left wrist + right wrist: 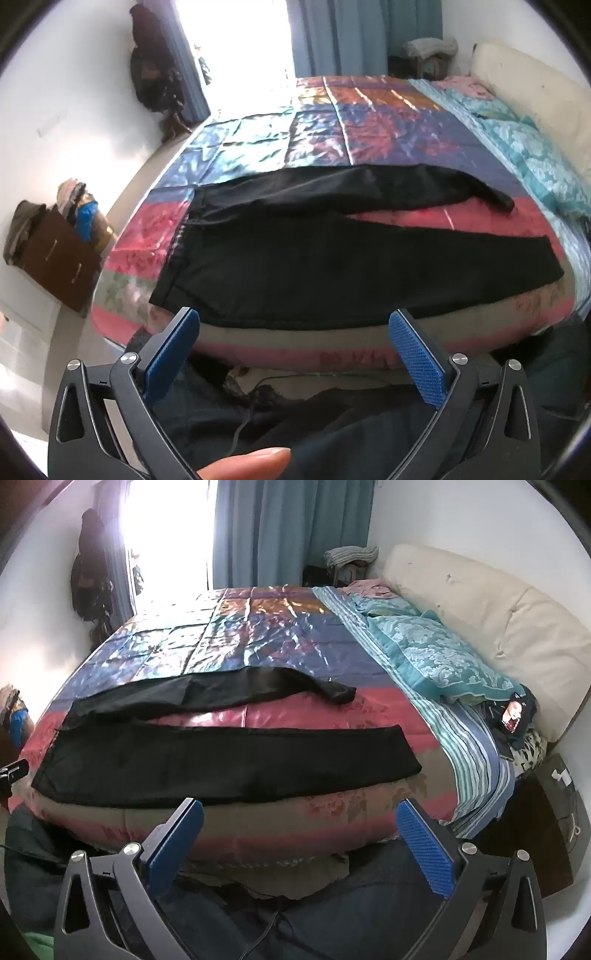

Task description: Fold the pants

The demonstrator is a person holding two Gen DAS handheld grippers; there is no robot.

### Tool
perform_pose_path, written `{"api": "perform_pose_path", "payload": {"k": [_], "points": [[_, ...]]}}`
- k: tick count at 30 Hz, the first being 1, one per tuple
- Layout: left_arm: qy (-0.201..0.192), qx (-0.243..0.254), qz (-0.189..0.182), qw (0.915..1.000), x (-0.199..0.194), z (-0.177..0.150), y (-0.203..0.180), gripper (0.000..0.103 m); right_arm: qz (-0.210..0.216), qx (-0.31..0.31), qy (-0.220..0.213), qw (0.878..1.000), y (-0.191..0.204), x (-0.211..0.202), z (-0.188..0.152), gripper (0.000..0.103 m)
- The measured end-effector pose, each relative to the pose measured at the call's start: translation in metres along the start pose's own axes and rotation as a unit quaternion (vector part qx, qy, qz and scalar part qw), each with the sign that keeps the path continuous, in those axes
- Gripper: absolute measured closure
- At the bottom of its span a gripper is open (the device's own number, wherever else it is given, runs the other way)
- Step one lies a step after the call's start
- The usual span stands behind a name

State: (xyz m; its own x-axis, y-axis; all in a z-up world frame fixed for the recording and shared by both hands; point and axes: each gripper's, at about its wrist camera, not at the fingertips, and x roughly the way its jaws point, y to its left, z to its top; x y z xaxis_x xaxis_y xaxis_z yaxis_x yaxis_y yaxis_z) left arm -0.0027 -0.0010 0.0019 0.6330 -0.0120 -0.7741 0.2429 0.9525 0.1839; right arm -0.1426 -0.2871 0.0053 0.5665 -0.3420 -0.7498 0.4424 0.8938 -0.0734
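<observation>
Left wrist view: black fabric pants [314, 254] lie unfolded across patchwork satin bedspread [332, 129], legs spread apart. Left gripper [293, 323] gapes wide, empty, near bed edge. Right gripper [300, 812] likewise spread, holding nothing.

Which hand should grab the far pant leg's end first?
Probably right. The right hand-held gripper faces the cuffs of the black pants, while the left hand-held gripper sits nearer the waistband. Both are open.

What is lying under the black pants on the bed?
The black pants lie flat on a shiny patchwork bedspread, its red and pink patches showing between the legs. The part directly beneath them is covered.
</observation>
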Motion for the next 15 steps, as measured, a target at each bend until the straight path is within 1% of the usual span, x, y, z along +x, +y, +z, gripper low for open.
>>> {"api": "perform_pose_path", "payload": {"k": [2, 3, 4, 7, 8, 10, 11, 12, 15], "points": [[-0.016, 0.002, 0.002, 0.9999, -0.004, -0.002, -0.006, 0.0, 0.001, -0.011, 0.002, 1.0, 0.002, 0.002, 0.0, 0.0], [-0.022, -0.013, -0.006, 0.9997, -0.005, -0.007, -0.004, 0.0, 0.004, -0.017, 0.007, 1.0, 0.004, 0.004, 0.001, 0.0], [-0.006, -0.018, -0.017, 0.9997, -0.004, -0.003, 0.001, 0.0, 0.006, -0.022, 0.012, 1.0, 0.007, 0.006, 0.002, 0.0], [0.004, -0.011, -0.017, 0.9998, 0.004, -0.003, -0.007, 0.0, 0.025, -0.006, -0.007, 1.0, 0.003, -0.001, -0.002, 0.0], [0.003, -0.013, -0.02, 0.9997, 0.004, -0.003, -0.006, 0.0, 0.021, -0.008, -0.023, 0.999, 0.007, -0.009, -0.008, 0.0], [-0.006, -0.018, -0.023, 0.9995, -0.004, -0.004, 0.003, 0.0, 0.033, -0.006, -0.02, 0.999, 0.005, -0.01, -0.007, 0.0], [-0.007, -0.019, -0.022, 0.9996, -0.005, -0.003, 0.003, 0.0, 0.033, -0.009, -0.018, 0.999, 0.011, -0.01, -0.006, 0.0], [-0.008, -0.019, -0.021, 0.9996, -0.005, -0.002, 0.003, 0.0, 0.039, -0.007, -0.014, 0.999, 0.005, -0.007, -0.005, 0.0], [-0.009, -0.022, -0.021, 0.9995, -0.007, -0.001, 0.005, 0.0, 0.041, -0.011, -0.006, 0.999, 0.007, -0.003, -0.006, 0.0]]}}
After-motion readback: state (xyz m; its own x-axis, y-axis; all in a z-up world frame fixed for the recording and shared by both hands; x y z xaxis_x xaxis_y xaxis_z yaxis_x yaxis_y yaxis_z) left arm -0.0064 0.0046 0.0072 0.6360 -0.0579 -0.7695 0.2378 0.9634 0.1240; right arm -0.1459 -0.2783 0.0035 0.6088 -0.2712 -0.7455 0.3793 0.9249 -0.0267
